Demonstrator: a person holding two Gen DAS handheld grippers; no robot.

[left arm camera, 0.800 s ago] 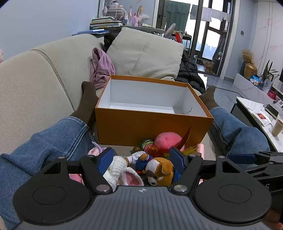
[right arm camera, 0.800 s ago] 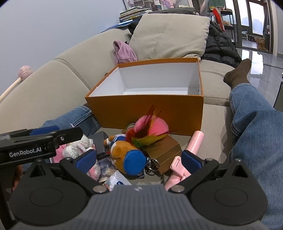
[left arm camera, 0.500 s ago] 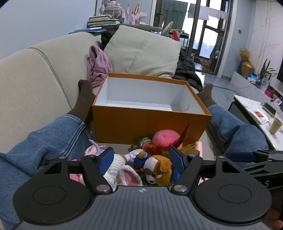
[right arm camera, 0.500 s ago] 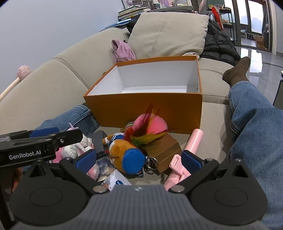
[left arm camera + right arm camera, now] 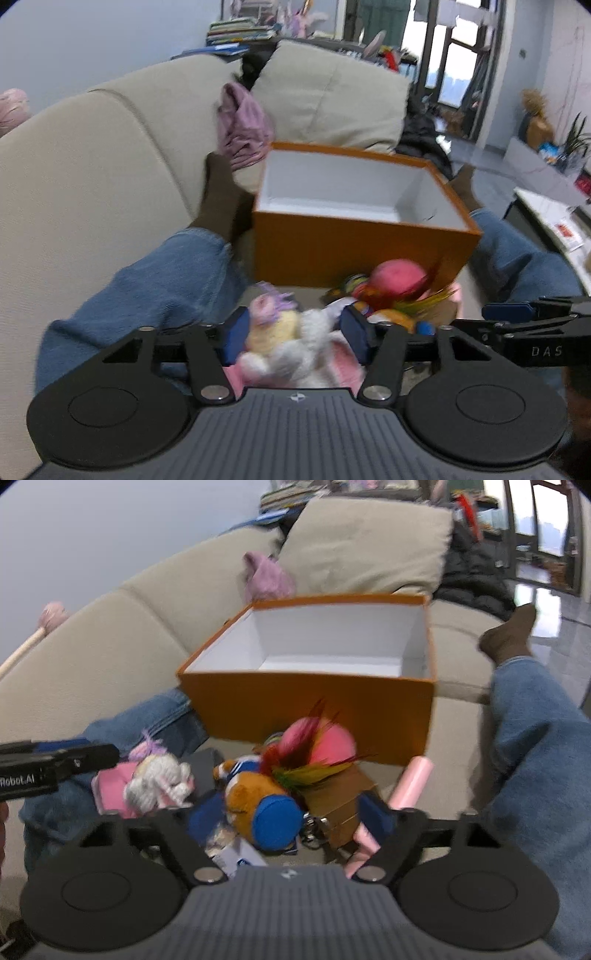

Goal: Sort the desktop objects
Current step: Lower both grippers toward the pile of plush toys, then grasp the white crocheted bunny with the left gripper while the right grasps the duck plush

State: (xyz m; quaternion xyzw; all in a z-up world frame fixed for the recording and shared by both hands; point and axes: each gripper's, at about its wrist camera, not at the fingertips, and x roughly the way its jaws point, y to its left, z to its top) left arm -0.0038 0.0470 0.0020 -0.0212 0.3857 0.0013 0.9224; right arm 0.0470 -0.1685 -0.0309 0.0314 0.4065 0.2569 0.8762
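Two grippers over the toy pile: orange cardboard box (image 5: 354,254) sits empty beyond. Left gripper (image 5: 295,332) fingers spread around the white crocheted bunny (image 5: 291,343), not clamped. Right gripper (image 5: 288,819) spread over the brown plush dog (image 5: 255,801). I'd center first, then squeeze.

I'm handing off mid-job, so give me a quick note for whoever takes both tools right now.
Left tool: open, straddling the white knitted bunny, not gripping.
Right tool: open, around the brown plush dog, not gripping.
Orange box: on the sofa, empty.
Done: nothing sorted.
Left: bunny, dog, feathered pink ball, small brown carton, pink tube, all in front of the box.
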